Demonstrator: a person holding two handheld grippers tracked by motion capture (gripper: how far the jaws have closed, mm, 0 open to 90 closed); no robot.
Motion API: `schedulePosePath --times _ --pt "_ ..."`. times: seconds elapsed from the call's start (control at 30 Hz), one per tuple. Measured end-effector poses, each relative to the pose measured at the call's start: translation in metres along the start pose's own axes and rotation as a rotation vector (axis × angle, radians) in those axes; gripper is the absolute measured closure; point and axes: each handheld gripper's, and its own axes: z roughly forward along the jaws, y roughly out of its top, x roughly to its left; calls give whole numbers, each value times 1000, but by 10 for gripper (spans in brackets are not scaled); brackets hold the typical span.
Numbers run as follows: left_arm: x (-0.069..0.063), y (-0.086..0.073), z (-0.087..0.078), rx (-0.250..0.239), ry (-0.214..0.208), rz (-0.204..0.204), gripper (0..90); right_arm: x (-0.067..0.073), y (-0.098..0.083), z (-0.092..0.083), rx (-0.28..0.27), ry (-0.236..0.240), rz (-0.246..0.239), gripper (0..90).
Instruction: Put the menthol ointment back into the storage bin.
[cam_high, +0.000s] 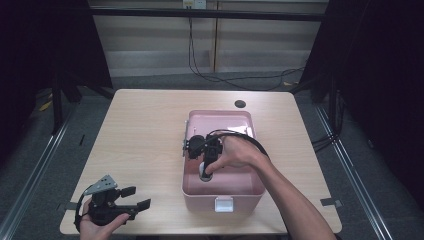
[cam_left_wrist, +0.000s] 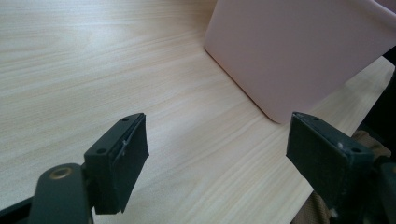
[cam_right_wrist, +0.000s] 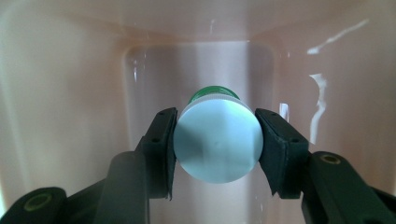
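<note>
Pale wood table (cam_high: 145, 130), as I see it from my remote stn: round black grommet hole (cam_high: 240, 104) well beyond the fingers of my right gripper (cam_high: 206, 171), nr the far edge. Black cables (cam_high: 235, 81) cross grey floor (cam_high: 150, 82) farther back; dark curtains (cam_high: 390, 75) to L & R.

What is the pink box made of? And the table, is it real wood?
The pink box looks like smooth, glossy plastic: its inner walls throw bright streaks of light and its corners are rounded as if moulded. The table shows pale wood grain with a matte finish; whether it is solid wood or a printed laminate, I cannot tell. The right claw grips a white-capped object, probably plastic too.
</note>
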Motion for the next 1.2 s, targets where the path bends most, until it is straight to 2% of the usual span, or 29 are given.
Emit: schedulePosePath --times 0.03,0.17,0.2,0.3,0.47,0.7,0.83,0.93,0.97,1.2 --pt "0 0 0 1 0 1 205 0 1 0 4 -2 -18 517" --pt "-1 0 1 10 2 5 210 1 4 6 0 14 -34 517" --pt "-1 0 1 11 0 6 216 1 6 7 13 12 -25 517" --pt "0 0 0 8 3 6 217 0 7 10 5 19 -26 517" --pt "0 0 0 6 4 3 217 1 12 19 14 33 -47 517" --pt "0 -1 0 7 4 0 217 0 15 29 5 39 -32 516" --pt "0 -1 0 5 9 2 217 0 14 33 2 48 -41 516" --pt "0 0 -2 -12 17 -1 220 0 13 38 2 44 -17 516" --pt "0 0 -2 -11 17 -2 220 0 12 40 -14 48 -16 516" --pt "0 -1 -2 -14 17 -6 220 -1 14 48 -23 49 -7 516"
